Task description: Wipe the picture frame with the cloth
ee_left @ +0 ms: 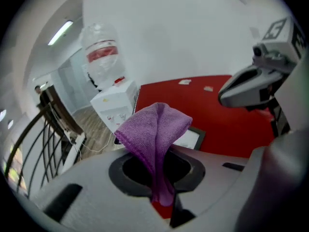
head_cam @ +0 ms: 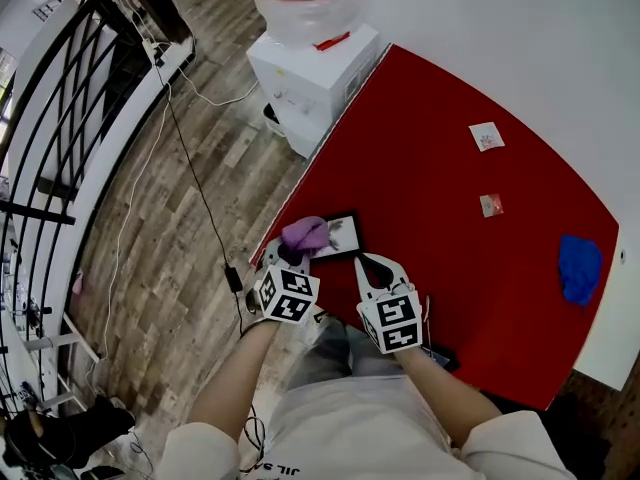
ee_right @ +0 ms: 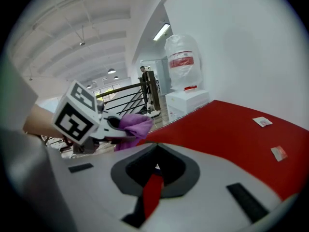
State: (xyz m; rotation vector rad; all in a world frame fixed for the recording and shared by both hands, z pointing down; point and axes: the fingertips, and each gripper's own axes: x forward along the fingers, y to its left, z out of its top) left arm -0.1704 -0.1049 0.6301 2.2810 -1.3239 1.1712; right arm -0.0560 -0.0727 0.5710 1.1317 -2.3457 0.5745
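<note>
The left gripper has its jaws squeezed tight on the purple cloth. The cloth sticks up out of the jaws in a soft, folded bunch. The right gripper sits just beside it, to its right. Its jaws are pressed almost together, with only a thin slit between them, and they hold nothing.

Just past the tip of the left gripper, partly under the cloth, lies the picture frame. It is flat on the red table, near the table's edge.

To wipe well, I think the left gripper should tip down so the loose bunch of cloth lies flat on the glass, not just one corner. Then it should slide slowly from one side to the other. The frame looks light and may slip, and the edge is close. So the right gripper could press gently on the frame's black rim to keep it from moving.

Far off to the right of the right gripper is a blue cloth, and farther ahead are two small paper bits.
</note>
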